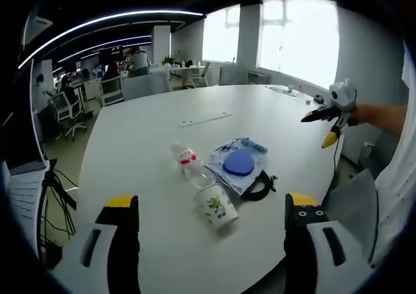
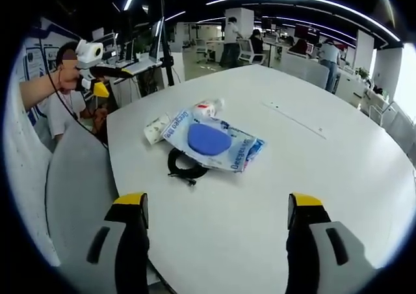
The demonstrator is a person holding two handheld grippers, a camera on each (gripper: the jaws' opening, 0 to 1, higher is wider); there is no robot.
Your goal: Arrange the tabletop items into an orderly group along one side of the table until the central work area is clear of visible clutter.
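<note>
An open-plan office with ceiling light strips, desks, chairs and bright windows surrounds a large white round table [image 1: 162,151], smooth and matte. Its items sit in one loose cluster, nearer the table's edge than its middle. A clear plastic bottle [image 1: 189,162] with a red-and-white label lies on its side. Touching it, a white paper cup [image 1: 216,206] with a green leaf print also lies tipped over, its mouth toward the edge. Beside both rests a flat, glossy blue-and-white plastic packet [image 1: 239,162] with a round blue disc showing on it; in the right gripper view the packet [image 2: 211,140] overlaps the bottle [image 2: 207,108] and cup [image 2: 155,129]. A coiled black cable [image 2: 186,164] lies half under the packet's edge.

The left gripper [image 1: 211,226] hovers off the table's edge, its yellow-tipped black jaws spread wide and empty. The right gripper [image 2: 218,219] is likewise released, jaws apart, grasping nothing. A thin flat strip [image 1: 205,119] lies further across the table.
</note>
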